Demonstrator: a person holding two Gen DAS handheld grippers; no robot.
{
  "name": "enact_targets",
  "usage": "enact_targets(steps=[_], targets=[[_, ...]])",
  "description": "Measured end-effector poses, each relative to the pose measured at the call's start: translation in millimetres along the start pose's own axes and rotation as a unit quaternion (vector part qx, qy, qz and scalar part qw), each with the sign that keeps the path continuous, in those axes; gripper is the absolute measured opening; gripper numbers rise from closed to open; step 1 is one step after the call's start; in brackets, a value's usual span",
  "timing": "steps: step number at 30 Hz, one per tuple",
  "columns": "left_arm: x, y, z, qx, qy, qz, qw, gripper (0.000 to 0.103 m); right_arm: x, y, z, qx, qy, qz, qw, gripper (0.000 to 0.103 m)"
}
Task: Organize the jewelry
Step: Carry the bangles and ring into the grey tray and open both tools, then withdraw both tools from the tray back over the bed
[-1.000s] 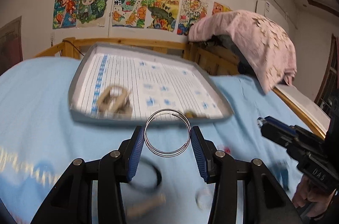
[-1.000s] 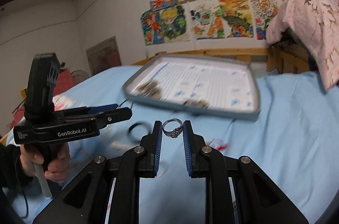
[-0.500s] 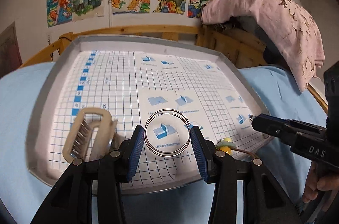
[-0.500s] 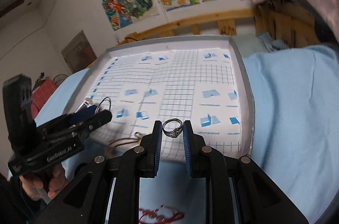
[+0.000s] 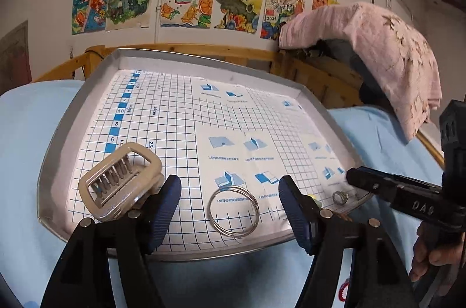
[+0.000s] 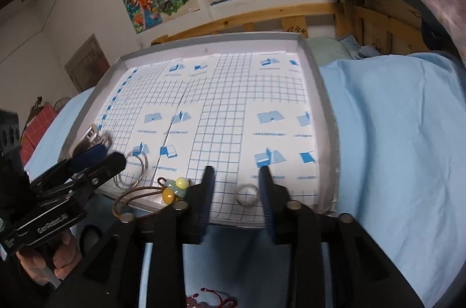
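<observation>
A grey tray (image 5: 96, 81) lined with blue grid paper lies on a light blue bed. My left gripper (image 5: 230, 209) is open over its near edge, and a thin silver bangle (image 5: 233, 212) lies on the paper between the fingers. My right gripper (image 6: 237, 191) is open, and a small silver ring (image 6: 247, 195) lies on the paper between its fingers; the ring also shows in the left wrist view (image 5: 340, 197). A beige hair claw (image 5: 121, 180) lies at the tray's near left. A brown cord with yellow beads (image 6: 171, 190) lies at the near edge.
The tray (image 6: 317, 92) sits against a wooden bed rail (image 6: 262, 17). A pink cloth (image 5: 387, 54) hangs over furniture at the right. A red cord (image 6: 209, 297) lies on the sheet below the right gripper. Drawings cover the wall.
Both grippers have opened. The bangle dropped from the left gripper onto the tray paper, and the ring dropped from the right gripper onto the paper. Both grippers came lower over the tray's near edge.
</observation>
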State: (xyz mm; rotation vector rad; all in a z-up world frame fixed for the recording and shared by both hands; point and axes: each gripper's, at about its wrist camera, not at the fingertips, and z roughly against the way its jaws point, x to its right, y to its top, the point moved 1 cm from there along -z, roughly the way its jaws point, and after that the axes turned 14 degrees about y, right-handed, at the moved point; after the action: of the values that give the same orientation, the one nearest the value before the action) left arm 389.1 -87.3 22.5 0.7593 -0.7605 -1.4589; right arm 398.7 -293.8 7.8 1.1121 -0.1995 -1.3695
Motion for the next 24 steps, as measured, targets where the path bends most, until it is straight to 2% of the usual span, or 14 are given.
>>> enact_targets(steps=[3, 5, 7, 9, 12, 14, 19, 24], targets=[[-4, 3, 6, 0.006, -0.009, 0.023, 0.9997, 0.073, 7, 3, 18, 0.022, -0.001, -0.016, 1.000, 0.030], [-8, 4, 15, 0.014, -0.015, 0.042, 0.9989, 0.080, 10, 4, 33, 0.038, -0.005, -0.019, 0.999, 0.039], [-10, 7, 27, 0.025, -0.017, 0.054, 0.9981, 0.085, 11, 6, 50, 0.054, -0.008, -0.015, 0.998, 0.044], [-10, 9, 40, 0.032, -0.018, 0.059, 0.9976, 0.097, 9, 6, 68, 0.070, -0.005, -0.010, 0.998, 0.049], [-12, 10, 71, 0.055, -0.009, 0.074, 0.9957, 0.103, 0, 1, 100, 0.101, -0.010, 0.003, 0.995, 0.072], [-11, 8, 97, 0.073, 0.002, 0.080, 0.9941, 0.103, -7, -7, 126, 0.128, -0.025, 0.018, 0.991, 0.092], [-16, -13, 167, 0.131, 0.039, 0.103, 0.9853, 0.103, -36, -32, 189, 0.185, -0.041, 0.072, 0.979, 0.102], [-22, -47, 221, 0.164, 0.057, 0.114, 0.9783, 0.103, -76, -72, 245, 0.232, -0.060, 0.141, 0.961, 0.102]])
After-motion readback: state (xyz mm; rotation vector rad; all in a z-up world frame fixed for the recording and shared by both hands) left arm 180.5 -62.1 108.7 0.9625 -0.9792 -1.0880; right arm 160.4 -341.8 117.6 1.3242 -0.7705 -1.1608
